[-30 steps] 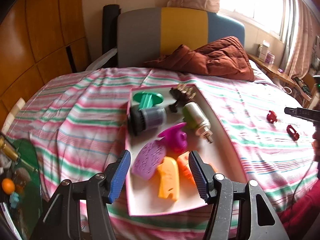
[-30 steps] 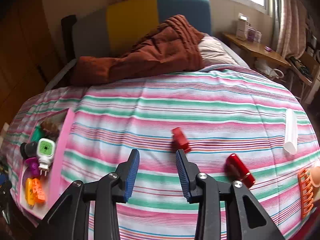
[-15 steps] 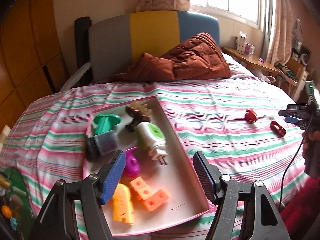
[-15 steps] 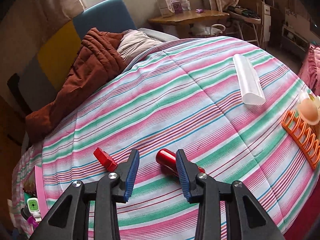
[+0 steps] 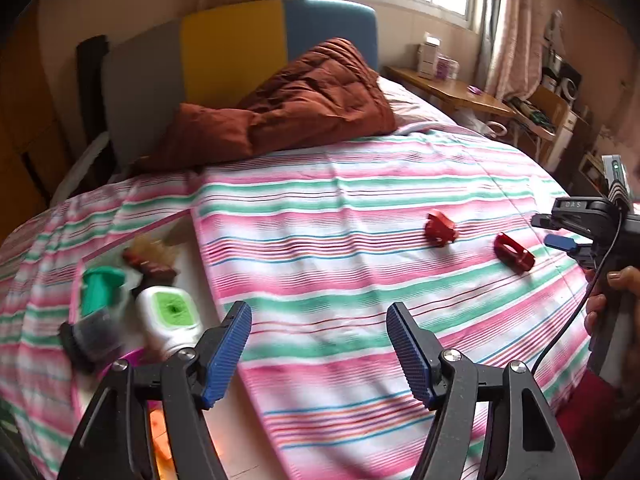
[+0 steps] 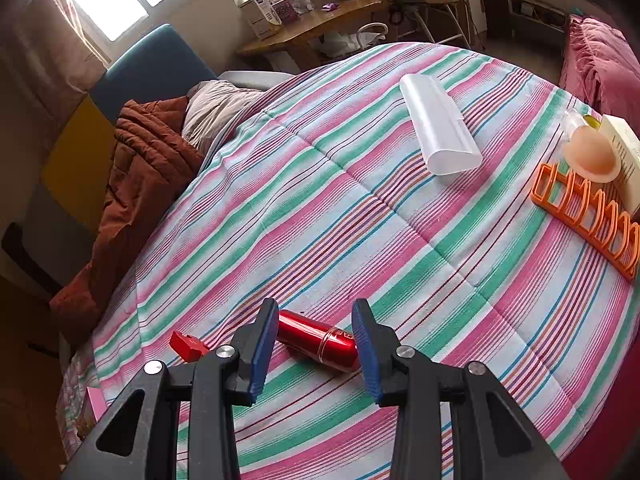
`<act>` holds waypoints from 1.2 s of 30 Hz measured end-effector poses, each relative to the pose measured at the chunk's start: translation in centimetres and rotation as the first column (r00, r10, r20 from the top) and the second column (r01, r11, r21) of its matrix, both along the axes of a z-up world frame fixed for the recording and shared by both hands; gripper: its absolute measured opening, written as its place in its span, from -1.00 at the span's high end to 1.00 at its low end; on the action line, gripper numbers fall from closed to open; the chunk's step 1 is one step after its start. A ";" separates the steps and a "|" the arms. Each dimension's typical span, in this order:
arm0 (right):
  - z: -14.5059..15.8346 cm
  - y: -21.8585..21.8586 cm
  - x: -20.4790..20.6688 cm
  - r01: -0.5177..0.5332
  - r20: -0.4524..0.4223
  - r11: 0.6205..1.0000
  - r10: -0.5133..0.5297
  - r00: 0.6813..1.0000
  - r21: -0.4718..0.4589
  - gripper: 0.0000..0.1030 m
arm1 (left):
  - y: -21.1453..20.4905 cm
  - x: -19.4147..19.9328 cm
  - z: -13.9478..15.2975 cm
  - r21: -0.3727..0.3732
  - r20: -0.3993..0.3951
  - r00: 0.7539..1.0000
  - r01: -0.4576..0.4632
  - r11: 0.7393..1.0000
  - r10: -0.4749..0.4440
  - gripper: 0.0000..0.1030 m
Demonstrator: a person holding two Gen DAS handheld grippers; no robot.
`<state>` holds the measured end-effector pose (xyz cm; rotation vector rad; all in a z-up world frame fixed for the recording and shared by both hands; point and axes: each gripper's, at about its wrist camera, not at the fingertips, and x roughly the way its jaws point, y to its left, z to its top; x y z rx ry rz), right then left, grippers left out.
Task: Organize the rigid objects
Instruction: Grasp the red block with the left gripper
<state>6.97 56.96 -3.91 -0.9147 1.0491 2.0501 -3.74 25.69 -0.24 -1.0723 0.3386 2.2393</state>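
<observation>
R claw (image 6: 315, 340) straddles red tube (image 6: 318, 340), unclamped.

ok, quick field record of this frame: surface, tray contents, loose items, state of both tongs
surface: striped bedspread
tray: pink tray at the bed's left, holding a white-and-green plug-in device, a green piece, a dark brush
loose items: red tube, small red piece, white case, orange rack
left tongs: open, nothing between them
right tongs: open, straddling the red tube, not gripping it
</observation>
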 end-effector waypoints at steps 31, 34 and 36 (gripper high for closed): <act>-0.7 0.2 -0.3 -0.024 -0.063 0.994 0.017 0.998 -0.110 0.22 | 19.1 -6.6 -7.9 0.064 0.257 0.961 0.086 0.994 -0.100 0.49; -0.8 0.3 -0.2 -0.018 -0.062 0.994 0.011 0.998 -0.110 0.22 | 18.1 -5.6 -7.8 0.056 0.246 0.958 0.137 0.989 -0.147 0.71; -1.1 0.5 -0.1 -0.010 -0.062 0.992 0.003 0.998 -0.124 0.22 | 16.9 -4.9 -7.8 0.060 0.245 0.954 0.165 0.984 -0.175 0.71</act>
